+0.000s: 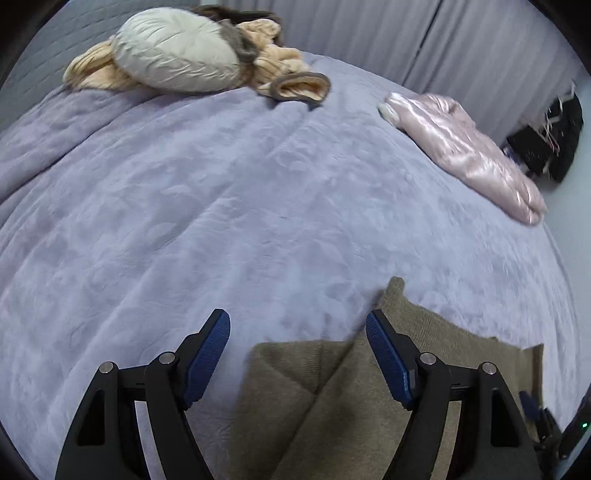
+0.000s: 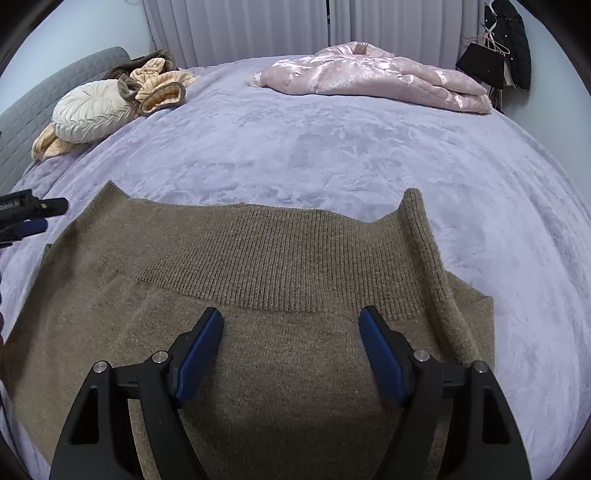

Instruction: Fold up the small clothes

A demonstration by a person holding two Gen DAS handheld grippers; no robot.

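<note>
Our right gripper (image 2: 291, 325) hangs with fingers spread over the brown sweater (image 2: 258, 258) filling the lower frame; our left gripper (image 1: 297, 332), likewise apart, sits at its lower-left edge.

Left wrist view: you look forward along the left gripper (image 1: 298, 334) from low over the lavender bedspread (image 1: 229, 206), near the left edge of the brown knit garment (image 1: 332, 398), facing the round cream cushion (image 1: 177, 50) at the headboard end.
Right wrist view: you look along the right gripper (image 2: 291, 332) from close above the brown knit garment (image 2: 258, 258), facing across the bedspread (image 2: 314, 147) to the grey curtains (image 2: 240, 29).
Nearness: both cameras sit close to the garment; the far edge of the bed lies well apart.
Shared ground: both views take in the garment, the cushion (image 2: 90, 110), the pink satin quilted jacket (image 1: 469, 151) (image 2: 376, 75) and the curtains (image 1: 369, 33).
Cross-sight: your right view catches the left gripper (image 2: 26, 218) at its left edge.
</note>
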